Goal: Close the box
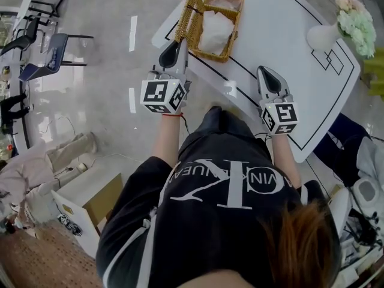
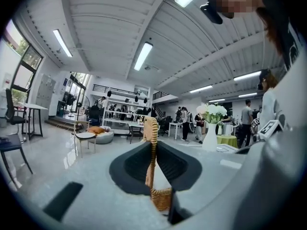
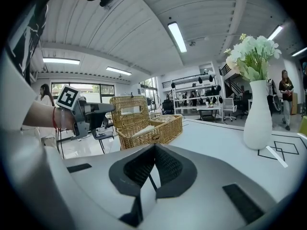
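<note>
A wicker box (image 1: 221,47) stands on the white table (image 1: 282,35) with white cloth (image 1: 215,32) inside. Its wicker lid (image 1: 187,14) is raised upright on the left side. My left gripper (image 1: 170,53) is at the lid's near edge. In the left gripper view the lid (image 2: 152,133) runs edge-on between the jaws, and the left gripper (image 2: 153,152) is shut on it. My right gripper (image 1: 270,78) hovers over the table's near edge, right of the box, shut and holding nothing. The right gripper view shows the right gripper (image 3: 153,150) facing the box (image 3: 156,128) and its lid (image 3: 128,110).
A white vase (image 1: 324,36) with pale flowers (image 1: 355,17) stands at the table's far right, also visible as the vase (image 3: 258,114). The table's near-left edge runs past my left gripper. Chairs (image 1: 42,47) and a cardboard box (image 1: 90,203) sit on the floor at left.
</note>
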Available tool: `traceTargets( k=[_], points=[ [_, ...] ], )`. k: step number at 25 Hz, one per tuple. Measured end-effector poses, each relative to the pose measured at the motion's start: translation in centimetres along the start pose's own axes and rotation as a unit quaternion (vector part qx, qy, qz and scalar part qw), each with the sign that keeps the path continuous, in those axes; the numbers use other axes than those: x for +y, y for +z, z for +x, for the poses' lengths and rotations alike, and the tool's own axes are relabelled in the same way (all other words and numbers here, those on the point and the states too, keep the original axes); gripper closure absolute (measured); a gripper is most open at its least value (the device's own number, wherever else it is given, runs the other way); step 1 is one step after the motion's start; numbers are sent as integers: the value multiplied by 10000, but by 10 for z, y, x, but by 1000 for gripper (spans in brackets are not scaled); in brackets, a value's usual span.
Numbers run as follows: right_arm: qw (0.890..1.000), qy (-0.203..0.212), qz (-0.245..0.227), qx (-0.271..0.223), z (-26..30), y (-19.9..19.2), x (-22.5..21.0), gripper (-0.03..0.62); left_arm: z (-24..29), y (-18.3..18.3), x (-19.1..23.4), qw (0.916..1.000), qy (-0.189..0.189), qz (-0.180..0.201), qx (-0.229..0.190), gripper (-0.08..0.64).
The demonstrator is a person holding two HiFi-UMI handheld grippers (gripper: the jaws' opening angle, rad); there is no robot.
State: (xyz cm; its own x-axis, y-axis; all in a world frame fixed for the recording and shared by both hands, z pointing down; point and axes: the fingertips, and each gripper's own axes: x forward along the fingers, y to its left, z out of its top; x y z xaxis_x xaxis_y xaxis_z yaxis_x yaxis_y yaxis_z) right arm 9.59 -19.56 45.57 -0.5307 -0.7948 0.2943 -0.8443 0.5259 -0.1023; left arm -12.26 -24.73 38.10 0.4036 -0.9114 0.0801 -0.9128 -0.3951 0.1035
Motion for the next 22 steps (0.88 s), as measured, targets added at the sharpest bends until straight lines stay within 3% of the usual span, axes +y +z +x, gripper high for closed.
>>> traceTargets(
  k=[6,12,22],
  points=[
    [10000,35,10,-21,3,3,5,594,1,1,-14,9985,-222,475,158,511],
    [10000,59,50,14,4,1,5,594,5,-5,-29,9972,-470,540,221,491],
    [9999,61,90,33,3,-2,6,594,10,-19,-54,9895,-789,1103,503,471]
  ],
)
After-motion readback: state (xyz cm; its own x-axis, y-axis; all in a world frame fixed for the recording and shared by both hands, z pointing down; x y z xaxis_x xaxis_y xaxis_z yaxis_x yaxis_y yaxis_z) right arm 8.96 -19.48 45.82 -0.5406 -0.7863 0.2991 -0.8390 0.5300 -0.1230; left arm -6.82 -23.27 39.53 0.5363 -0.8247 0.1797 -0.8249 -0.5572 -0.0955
